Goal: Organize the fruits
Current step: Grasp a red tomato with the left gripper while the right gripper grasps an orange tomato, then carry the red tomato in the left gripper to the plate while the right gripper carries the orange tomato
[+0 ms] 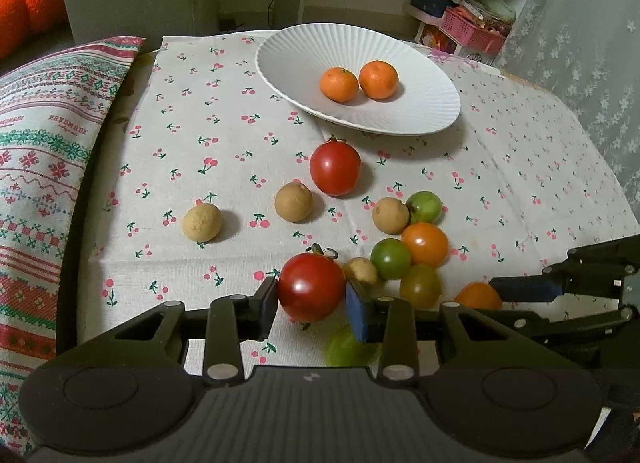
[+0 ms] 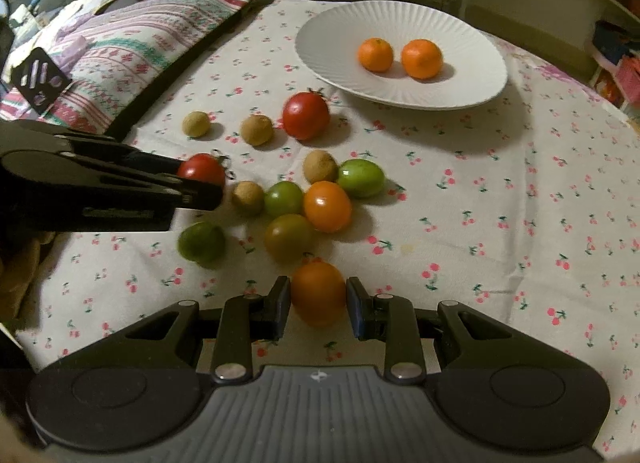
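In the left wrist view my left gripper is shut on a red tomato, a pad pressing each side, low over the cherry-print cloth. My right gripper is shut on an orange tomato in the right wrist view. The same orange tomato shows at the right of the left wrist view, by a blue pad. A white ribbed plate at the back holds two mandarins. Loose on the cloth lie a second red tomato, brown longans, green tomatoes and another orange tomato.
A patterned cushion lies along the left edge of the table. Shelves with a pink basket stand behind the plate, and a lace curtain hangs on the right. One green tomato sits below the left gripper's arm.
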`<act>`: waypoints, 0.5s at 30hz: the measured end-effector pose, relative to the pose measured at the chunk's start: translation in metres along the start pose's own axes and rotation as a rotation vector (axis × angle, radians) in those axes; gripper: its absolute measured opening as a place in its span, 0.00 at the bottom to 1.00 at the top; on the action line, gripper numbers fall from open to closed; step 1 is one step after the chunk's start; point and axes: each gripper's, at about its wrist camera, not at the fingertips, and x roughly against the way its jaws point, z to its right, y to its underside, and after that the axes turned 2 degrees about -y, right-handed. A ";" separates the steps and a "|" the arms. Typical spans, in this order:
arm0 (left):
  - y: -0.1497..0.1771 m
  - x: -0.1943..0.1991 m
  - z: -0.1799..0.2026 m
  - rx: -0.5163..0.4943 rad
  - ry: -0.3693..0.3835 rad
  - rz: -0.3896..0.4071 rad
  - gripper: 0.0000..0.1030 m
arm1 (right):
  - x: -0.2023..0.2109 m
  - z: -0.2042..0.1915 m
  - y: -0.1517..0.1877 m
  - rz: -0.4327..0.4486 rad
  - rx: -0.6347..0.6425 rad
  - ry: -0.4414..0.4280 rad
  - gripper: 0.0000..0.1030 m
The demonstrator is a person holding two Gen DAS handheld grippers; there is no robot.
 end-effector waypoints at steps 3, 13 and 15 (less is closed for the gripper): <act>-0.001 0.004 0.001 -0.002 0.001 0.018 0.27 | 0.005 0.002 -0.002 0.020 -0.014 -0.011 0.26; -0.013 0.017 -0.001 -0.019 -0.011 0.079 0.28 | 0.027 0.032 -0.020 0.114 -0.129 -0.017 0.26; -0.019 0.020 0.000 -0.029 -0.013 0.093 0.28 | 0.030 0.039 -0.025 0.128 -0.158 -0.025 0.26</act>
